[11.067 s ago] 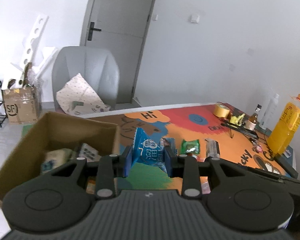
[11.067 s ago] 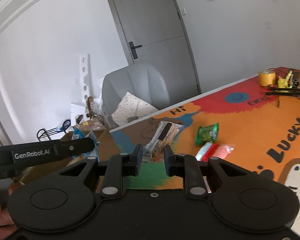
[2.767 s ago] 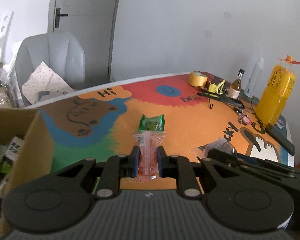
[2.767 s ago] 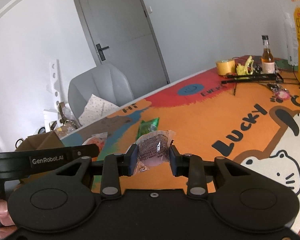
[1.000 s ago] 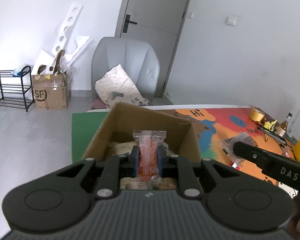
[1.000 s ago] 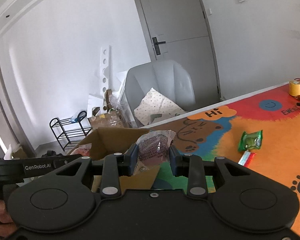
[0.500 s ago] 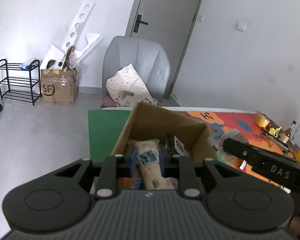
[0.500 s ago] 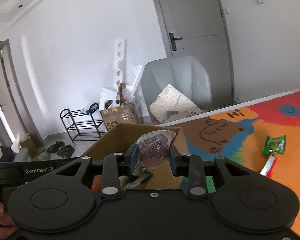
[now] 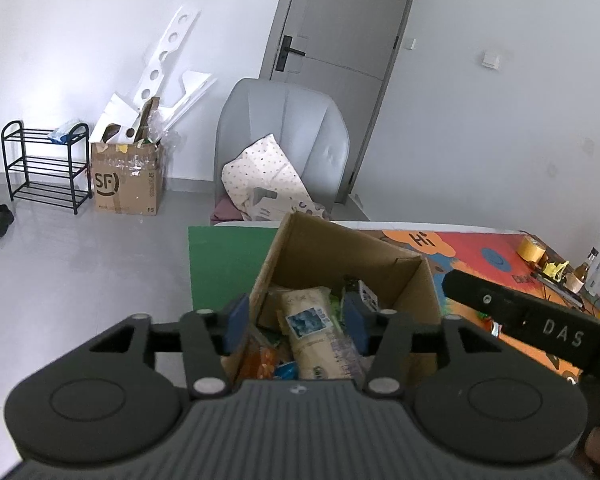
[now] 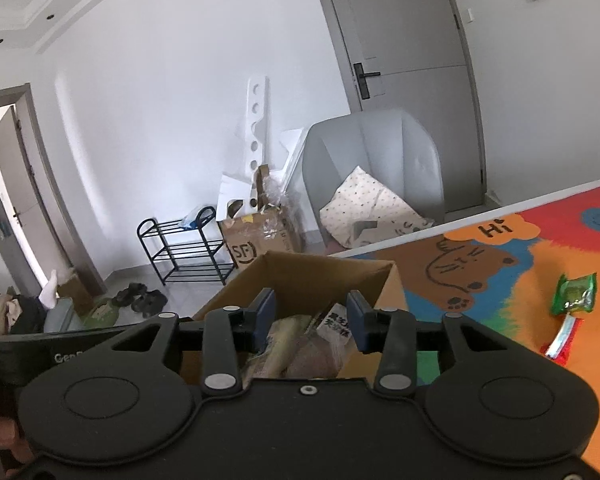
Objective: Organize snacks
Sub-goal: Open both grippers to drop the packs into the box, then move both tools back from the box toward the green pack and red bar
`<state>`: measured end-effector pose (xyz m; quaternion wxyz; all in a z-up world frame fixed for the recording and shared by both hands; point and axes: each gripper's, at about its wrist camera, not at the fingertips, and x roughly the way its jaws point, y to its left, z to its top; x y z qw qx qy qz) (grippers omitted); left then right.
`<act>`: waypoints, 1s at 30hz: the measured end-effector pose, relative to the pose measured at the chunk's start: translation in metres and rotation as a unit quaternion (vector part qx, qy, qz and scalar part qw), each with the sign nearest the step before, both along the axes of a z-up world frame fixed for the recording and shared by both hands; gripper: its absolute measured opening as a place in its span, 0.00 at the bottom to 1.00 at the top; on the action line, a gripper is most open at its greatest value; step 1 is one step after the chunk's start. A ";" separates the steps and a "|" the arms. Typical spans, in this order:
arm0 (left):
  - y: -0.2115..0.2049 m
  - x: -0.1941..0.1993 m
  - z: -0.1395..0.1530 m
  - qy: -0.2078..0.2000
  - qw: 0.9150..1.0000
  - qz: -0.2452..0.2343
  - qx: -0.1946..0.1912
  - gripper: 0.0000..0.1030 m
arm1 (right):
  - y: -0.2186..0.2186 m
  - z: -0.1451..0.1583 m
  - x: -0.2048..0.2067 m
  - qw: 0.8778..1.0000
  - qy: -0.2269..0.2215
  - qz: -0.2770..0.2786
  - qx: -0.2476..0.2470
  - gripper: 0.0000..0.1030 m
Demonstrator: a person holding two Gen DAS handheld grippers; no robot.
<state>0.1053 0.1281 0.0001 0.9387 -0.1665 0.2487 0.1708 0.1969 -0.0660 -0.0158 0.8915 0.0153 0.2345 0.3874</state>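
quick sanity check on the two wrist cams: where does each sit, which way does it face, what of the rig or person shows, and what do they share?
Left wrist: on the left gripper, looking forward and down into the cardboard box; jaws open, just opened, nothing gripped; right gripper's body at right.
Right wrist: on the right gripper, same box from the mat side; jaws just opened; a hand lower left.
Shared: box, grey chair, SF carton, shoe rack, door.

Both grippers angle downward side by side: the left gripper (image 9: 295, 322) and the right gripper (image 10: 311, 322), jaws just opened and gripping nothing, pads standing apart.
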 end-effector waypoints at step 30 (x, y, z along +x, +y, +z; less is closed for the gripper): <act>-0.087 0.044 0.010 0.000 0.995 -0.087 0.045 0.89 | -0.105 0.003 0.016 0.994 -0.006 -0.112 0.004 0.79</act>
